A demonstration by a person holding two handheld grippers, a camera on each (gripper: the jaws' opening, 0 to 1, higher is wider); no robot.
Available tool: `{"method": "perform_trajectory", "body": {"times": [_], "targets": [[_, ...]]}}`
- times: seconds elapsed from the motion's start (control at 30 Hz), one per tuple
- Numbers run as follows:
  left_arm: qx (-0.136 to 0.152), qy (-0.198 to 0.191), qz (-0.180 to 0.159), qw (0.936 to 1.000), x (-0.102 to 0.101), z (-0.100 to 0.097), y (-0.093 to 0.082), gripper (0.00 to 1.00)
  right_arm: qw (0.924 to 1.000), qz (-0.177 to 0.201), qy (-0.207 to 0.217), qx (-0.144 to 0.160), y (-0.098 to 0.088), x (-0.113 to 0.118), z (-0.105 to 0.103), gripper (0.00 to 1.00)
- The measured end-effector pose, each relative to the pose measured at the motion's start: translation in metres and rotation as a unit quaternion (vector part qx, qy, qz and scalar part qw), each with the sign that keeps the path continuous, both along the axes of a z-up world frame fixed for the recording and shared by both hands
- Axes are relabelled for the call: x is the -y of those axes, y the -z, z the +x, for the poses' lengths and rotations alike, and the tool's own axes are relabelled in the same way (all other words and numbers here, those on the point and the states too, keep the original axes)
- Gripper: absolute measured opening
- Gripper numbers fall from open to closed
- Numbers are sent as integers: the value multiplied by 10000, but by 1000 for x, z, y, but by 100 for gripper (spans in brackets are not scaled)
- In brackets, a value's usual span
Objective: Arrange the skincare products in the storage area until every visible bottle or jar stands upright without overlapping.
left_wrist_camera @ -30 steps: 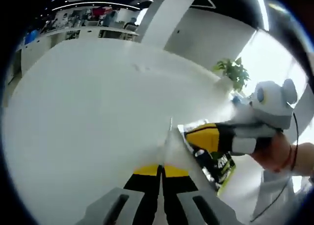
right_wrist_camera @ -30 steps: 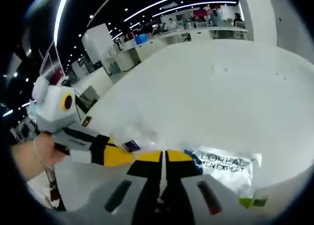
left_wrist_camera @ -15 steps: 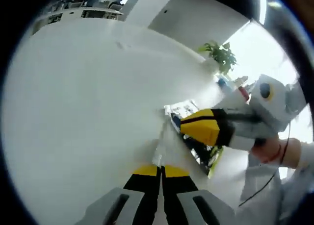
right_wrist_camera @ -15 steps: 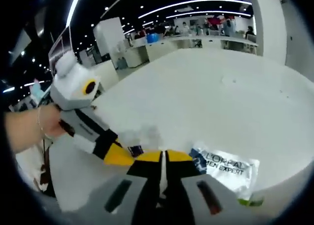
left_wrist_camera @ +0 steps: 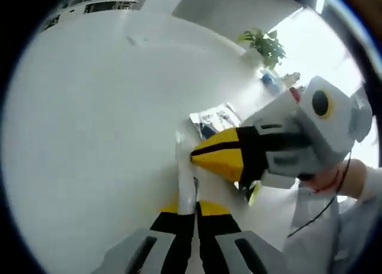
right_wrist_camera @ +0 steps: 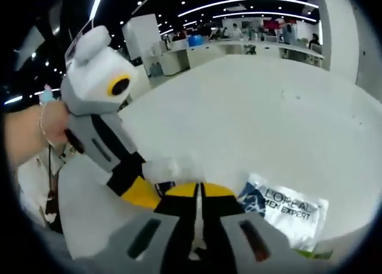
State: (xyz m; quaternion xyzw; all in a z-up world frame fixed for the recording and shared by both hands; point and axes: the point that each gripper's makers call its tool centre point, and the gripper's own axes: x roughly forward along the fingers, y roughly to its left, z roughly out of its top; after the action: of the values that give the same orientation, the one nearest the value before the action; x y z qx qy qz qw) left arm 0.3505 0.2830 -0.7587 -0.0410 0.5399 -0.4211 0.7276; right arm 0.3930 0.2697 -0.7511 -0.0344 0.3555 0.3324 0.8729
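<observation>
A clear plastic packet (left_wrist_camera: 184, 166) rises as a thin pale strip from my left gripper (left_wrist_camera: 194, 207), whose yellow-tipped jaws are shut on its edge. My right gripper (left_wrist_camera: 197, 157) comes in from the right, jaws together, its tip against the same strip. In the right gripper view the crinkled clear plastic (right_wrist_camera: 170, 166) lies just beyond my right gripper (right_wrist_camera: 197, 191) and the left gripper (right_wrist_camera: 141, 194) beside it. A silver L'Oreal Men Expert sachet (right_wrist_camera: 287, 207) lies flat to the right of the jaws. The same sachet (left_wrist_camera: 213, 119) lies flat behind the right gripper's tip.
Everything sits on a wide white table (left_wrist_camera: 89, 119). A green-edged item (right_wrist_camera: 322, 254) lies at the near right. A potted plant (left_wrist_camera: 265, 44) stands at the table's far edge. A person's hand (right_wrist_camera: 33, 137) holds the left gripper. Desks fill the background.
The two grippers have drawn closer together, tip to tip, and both views have tilted. The clear plastic strip now leans left in the left gripper's jaws.
</observation>
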Motion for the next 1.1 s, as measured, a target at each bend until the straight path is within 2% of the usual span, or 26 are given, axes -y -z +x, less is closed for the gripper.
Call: {"method": "perform_trajectory", "body": {"times": [0.13,0.23,0.37,0.53,0.73,0.87,1.0,1.07,1.1], "targets": [[76,-31,69,9999,-1,2,1,2,9999,-128,-32,-12,7,3,1,2],[297,-42,224,9993,-2,7,2,4,9996,-274,-72,50,12,8,1,2],[467,-134,324,9983,-3,12,1,6,9997,-227,-22,26,13,11,2,2],[1074,-294,486,9926,-6,33,-4,18,9993,-366,-54,38,13,11,-1,2],[1511,-491,524,9859,-5,49,-12,17,9988,-493,49,28,12,13,-10,2],[1607,-508,670,9834,-2,53,-7,17,9980,-611,81,111,12,16,-10,2],[1489,-640,632,9848,-2,54,-6,19,9979,-612,223,40,10,23,-9,2],[1478,-660,717,9842,-5,54,-2,22,9983,-374,431,123,5,23,-4,2],[1573,-630,931,9811,-11,56,0,21,9985,-190,510,90,2,20,-3,2]]}}
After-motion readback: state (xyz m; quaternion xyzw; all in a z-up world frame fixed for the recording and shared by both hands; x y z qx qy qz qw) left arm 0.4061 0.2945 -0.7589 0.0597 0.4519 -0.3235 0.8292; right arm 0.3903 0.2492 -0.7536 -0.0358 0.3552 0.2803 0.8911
